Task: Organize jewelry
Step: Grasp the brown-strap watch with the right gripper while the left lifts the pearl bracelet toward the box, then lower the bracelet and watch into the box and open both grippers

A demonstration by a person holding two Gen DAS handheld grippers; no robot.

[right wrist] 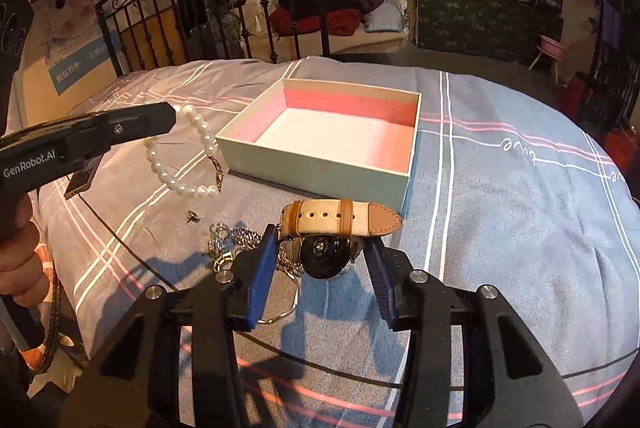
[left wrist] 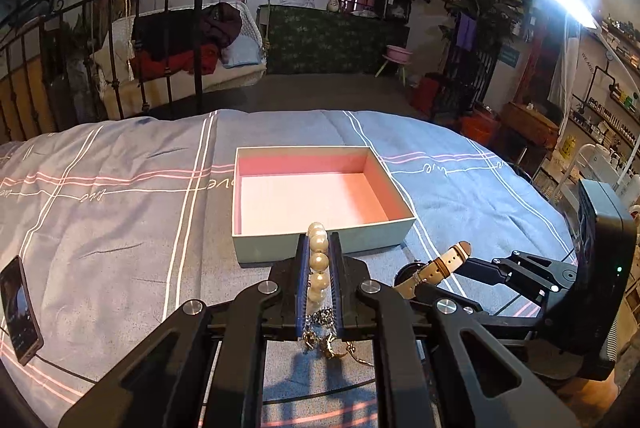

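Between the blue pads of the left gripper (left wrist: 319, 260), jaws pressed onto it, a pearl bracelet (right wrist: 188, 158) hangs as a loop above the bedspread (right wrist: 500, 188), just short of the open box (right wrist: 320, 132). Its string runs forward along the fingers. Right gripper (right wrist: 320, 248) has its jaws spread around a watch (right wrist: 332, 228); whether they grip it I cannot tell. The strap lies crosswise, its tip pointing right. Chains (right wrist: 228, 240) lie beside it.

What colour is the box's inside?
Pink walls, whitish floor inside the open pale-green cardboard box; clearest in the right wrist view.
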